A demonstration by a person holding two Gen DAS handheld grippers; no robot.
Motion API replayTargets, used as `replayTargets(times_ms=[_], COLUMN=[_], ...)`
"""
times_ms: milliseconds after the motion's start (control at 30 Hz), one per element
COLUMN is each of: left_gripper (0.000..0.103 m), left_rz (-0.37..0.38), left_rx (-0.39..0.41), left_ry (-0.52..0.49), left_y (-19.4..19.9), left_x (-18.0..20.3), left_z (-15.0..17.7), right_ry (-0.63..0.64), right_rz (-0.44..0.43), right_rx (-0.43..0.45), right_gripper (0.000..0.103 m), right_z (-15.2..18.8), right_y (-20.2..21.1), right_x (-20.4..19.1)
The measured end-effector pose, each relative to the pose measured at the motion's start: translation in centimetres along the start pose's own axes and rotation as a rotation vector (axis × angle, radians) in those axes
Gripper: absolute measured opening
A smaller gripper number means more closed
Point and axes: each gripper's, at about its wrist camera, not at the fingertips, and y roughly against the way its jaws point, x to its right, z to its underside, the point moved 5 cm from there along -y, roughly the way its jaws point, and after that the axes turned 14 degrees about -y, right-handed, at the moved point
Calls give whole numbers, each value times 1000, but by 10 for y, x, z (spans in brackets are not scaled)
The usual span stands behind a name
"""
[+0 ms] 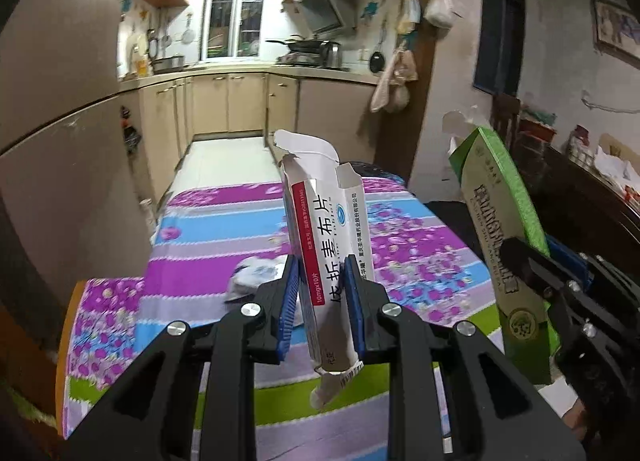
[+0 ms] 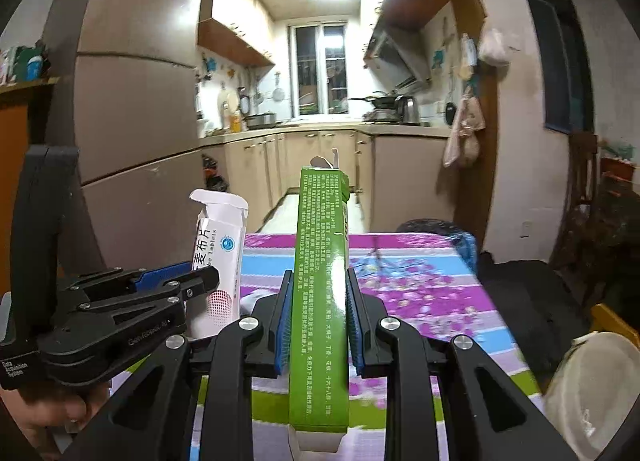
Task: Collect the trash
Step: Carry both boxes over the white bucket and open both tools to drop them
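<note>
White box (image 1: 328, 245): clamped upright in the left hand-held gripper (image 1: 322, 301), raised above the desk (image 1: 208, 245). Green box (image 2: 320, 293): clamped upright in the right hand-held gripper (image 2: 318, 321), just right of the white box. Crumpled paper (image 1: 256, 275): on the desk, left of the white box.

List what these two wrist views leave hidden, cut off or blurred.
- White box, left wrist view: its lower part is partly covered by the left gripper.
- Crumpled pale scrap on the tablecloth, same view: blurred and half behind a finger, so unidentifiable.
- Green box, right wrist view: small print unreadable.
- No trash bin is clearly visible.
</note>
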Motion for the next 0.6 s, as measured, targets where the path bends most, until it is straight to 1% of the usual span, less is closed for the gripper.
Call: replayTargets(times_ms=[200,367,467,600], left_gripper=[22,22,22,22], left_rz=[56,109,151,228], left_rx=[7,14,16,12], left_ry=[-67,-121,-159,-213], left_y=[-15,-27,-36,-48], left_x=[46,91,123,178], left_z=[-21,-38,-48,-61], right_ry=[-31,-69,-93,-140], right_rz=[79,163,213,285], right_rx=[51,84,95,103], right_gripper=[25,25,25,25], right_z=[-25,-43,-51,-61], right_y=[23,44,57,78], right_x=[54,115,154,213])
